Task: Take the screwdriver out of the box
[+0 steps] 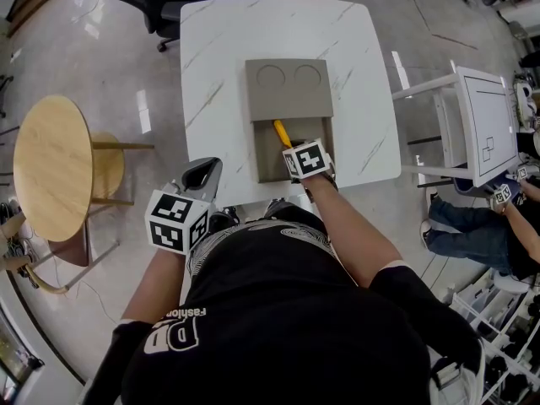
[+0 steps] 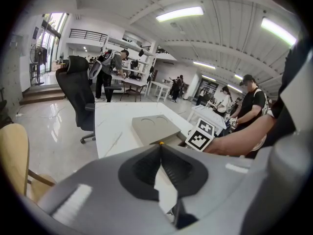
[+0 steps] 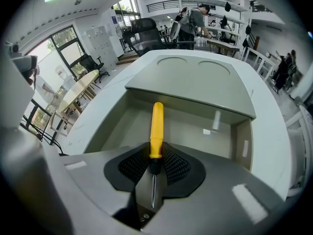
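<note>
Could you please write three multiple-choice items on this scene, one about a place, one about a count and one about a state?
1. Where is the screwdriver?
A. On the floor
B. Between the jaws of the right gripper, at the open box
C. On a chair

2. How many round recesses does the box's lid show?
A. One
B. Four
C. Two

3. How do the jaws of the left gripper stand?
A. Together, holding nothing
B. Wide apart
C. Clamped on the lid

Answers:
1 B: the right gripper view shows the jaws closed on the base of the yellow handle.
2 C: the head view shows two circles side by side on the lid.
3 A: the left gripper view shows the jaws meeting with nothing between them.
</note>
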`<state>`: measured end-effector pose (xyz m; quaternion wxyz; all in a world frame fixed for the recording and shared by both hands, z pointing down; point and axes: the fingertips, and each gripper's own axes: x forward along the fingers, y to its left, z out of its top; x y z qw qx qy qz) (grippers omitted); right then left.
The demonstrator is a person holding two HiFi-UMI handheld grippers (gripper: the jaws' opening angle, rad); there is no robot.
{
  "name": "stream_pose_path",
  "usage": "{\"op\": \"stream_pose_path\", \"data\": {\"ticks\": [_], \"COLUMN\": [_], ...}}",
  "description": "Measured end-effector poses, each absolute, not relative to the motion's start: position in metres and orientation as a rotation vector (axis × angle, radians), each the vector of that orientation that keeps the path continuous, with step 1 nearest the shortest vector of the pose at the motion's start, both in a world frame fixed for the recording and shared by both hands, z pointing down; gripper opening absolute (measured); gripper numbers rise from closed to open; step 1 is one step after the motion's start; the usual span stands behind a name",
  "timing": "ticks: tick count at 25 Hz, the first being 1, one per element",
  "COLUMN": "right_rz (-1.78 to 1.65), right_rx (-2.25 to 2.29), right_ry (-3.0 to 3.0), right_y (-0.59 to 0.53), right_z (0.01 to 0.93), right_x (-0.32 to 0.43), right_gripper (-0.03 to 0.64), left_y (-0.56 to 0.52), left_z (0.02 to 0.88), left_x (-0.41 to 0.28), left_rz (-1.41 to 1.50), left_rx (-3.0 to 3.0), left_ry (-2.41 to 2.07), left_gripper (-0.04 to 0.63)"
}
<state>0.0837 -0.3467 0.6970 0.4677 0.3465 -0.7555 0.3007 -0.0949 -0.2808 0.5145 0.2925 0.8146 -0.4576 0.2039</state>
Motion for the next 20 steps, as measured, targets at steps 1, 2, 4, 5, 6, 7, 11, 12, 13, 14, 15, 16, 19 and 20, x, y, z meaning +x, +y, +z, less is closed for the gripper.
{"op": "stream_pose_path", "data": {"ticks": [1,2,4,5,6,7,11,12,13,14,15,16,19,20], "right_rz": [0.738,0.736,0.731,0.730,0.731,0.731,0.714,0.705,0.696,0.688,0.681,0.678,0.688,0.695], "right_rx": [0.845,0.839,0.824,0.817,0.813,0.811,0.814,0.811,0.808,0.806,0.808,0.811,0.825,0.833], "right_ry": [-1.851,-1.851,-1.852,-1.854,-1.854,-1.854,-1.868,-1.875,-1.883,-1.893,-1.903,-1.915,-1.961,-1.979], "right_y": [-0.346,-0.346,-0.346,-0.346,-0.345,-0.345,-0.344,-0.344,-0.343,-0.343,-0.342,-0.342,-0.339,-0.338], "right_z": [0.697,0.697,0.698,0.698,0.698,0.697,0.691,0.688,0.685,0.681,0.677,0.672,0.656,0.650], "right_x": [0.084,0.083,0.083,0.083,0.083,0.084,0.086,0.086,0.086,0.086,0.086,0.085,0.082,0.081], "right_gripper": [0.071,0.071,0.071,0.071,0.070,0.070,0.070,0.071,0.071,0.071,0.071,0.071,0.071,0.071], "left_y": [-0.281,-0.281,-0.282,-0.283,-0.284,-0.286,-0.290,-0.290,-0.290,-0.290,-0.290,-0.290,-0.291,-0.292], "left_z": [0.514,0.514,0.513,0.513,0.512,0.510,0.507,0.507,0.507,0.506,0.506,0.505,0.503,0.503], "left_x": [-0.095,-0.096,-0.096,-0.097,-0.098,-0.098,-0.100,-0.100,-0.099,-0.098,-0.097,-0.095,-0.090,-0.088], "left_rz": [0.542,0.540,0.535,0.530,0.525,0.522,0.519,0.518,0.518,0.517,0.518,0.520,0.527,0.529], "left_rx": [2.170,2.170,2.170,2.170,2.170,2.172,2.181,2.183,2.186,2.190,2.196,2.202,2.225,2.232], "left_ry": [-1.220,-1.221,-1.225,-1.228,-1.231,-1.234,-1.239,-1.238,-1.236,-1.232,-1.226,-1.219,-1.195,-1.188], "left_gripper": [0.058,0.058,0.058,0.058,0.058,0.058,0.058,0.058,0.058,0.058,0.058,0.058,0.058,0.058]}}
